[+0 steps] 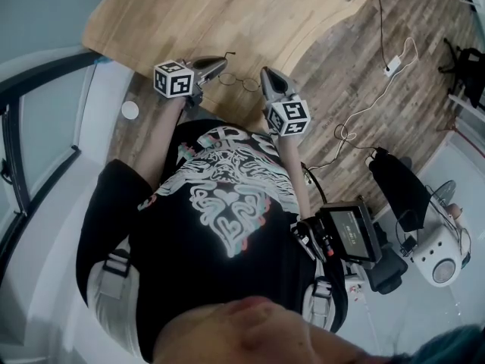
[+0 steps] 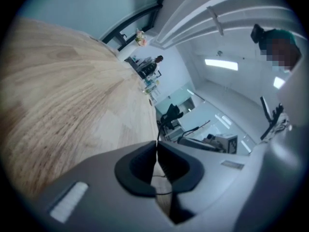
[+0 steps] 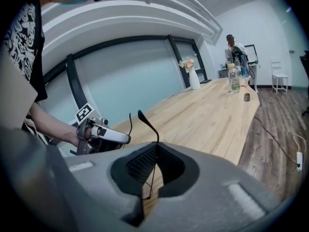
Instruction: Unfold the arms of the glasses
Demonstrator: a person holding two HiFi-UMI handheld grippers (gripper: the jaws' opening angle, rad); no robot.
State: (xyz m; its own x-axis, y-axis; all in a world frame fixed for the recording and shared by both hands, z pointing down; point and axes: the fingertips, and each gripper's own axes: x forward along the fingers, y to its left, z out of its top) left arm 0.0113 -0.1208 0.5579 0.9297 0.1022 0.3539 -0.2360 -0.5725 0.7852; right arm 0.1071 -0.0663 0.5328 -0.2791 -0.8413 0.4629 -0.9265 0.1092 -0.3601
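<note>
The thin wire glasses (image 1: 242,83) hang between my two grippers, just off the near edge of the wooden table (image 1: 227,14). In the head view my left gripper (image 1: 223,63) holds one side and my right gripper (image 1: 265,73) the other. The left gripper view has the left gripper (image 2: 157,146) shut on a thin dark arm of the glasses (image 2: 158,133). Seen in its own view, the right gripper (image 3: 157,151) is shut on the other arm, whose curved dark tip (image 3: 143,117) sticks up above the jaws. The left gripper (image 3: 104,135) shows beyond it. The lenses are mostly hidden.
A bottle (image 3: 234,81) and a vase of flowers (image 3: 194,79) stand far down the long table. On the wood floor lie a white cable with a plug block (image 1: 390,68) and a small white disc (image 1: 130,110). A screen device (image 1: 352,233) hangs at the person's waist.
</note>
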